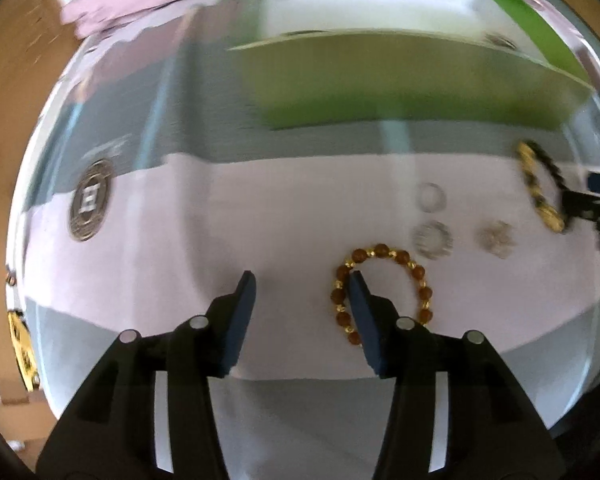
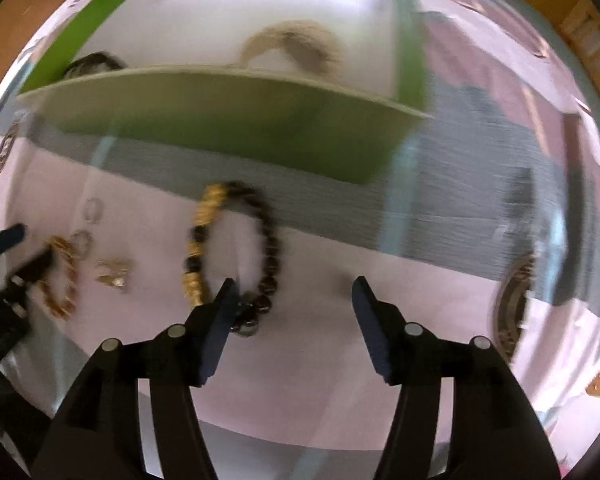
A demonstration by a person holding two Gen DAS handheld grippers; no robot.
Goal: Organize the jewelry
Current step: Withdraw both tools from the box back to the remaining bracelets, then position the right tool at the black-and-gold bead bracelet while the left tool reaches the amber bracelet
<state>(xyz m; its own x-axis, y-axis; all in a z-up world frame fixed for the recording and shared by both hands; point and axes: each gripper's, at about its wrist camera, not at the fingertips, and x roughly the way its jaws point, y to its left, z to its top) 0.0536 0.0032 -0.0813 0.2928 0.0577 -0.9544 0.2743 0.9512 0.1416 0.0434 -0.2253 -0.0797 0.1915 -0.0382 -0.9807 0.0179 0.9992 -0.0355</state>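
Observation:
A brown and gold bead bracelet [image 1: 418,276] lies on the pale cloth; my left gripper [image 1: 302,280] is open, its right finger over the bracelet's left side. It also shows in the right wrist view [image 2: 62,276]. A black and gold bead bracelet [image 2: 268,236] lies before my open right gripper [image 2: 294,286], whose left finger is at its near end; it also shows in the left wrist view [image 1: 538,188]. Two clear rings [image 1: 432,196] [image 1: 432,238] and a small silver brooch [image 1: 496,238] lie between the bracelets. A green box [image 2: 228,128] with a white inside stands behind, holding a beige bracelet [image 2: 300,44].
A round metal medallion [image 1: 90,200] lies on the cloth at the left, and another one [image 2: 512,308] at the right. A gold chain piece [image 1: 22,344] sits at the far left edge. The glass table's rim [image 1: 32,364] curves around, with wooden floor beyond.

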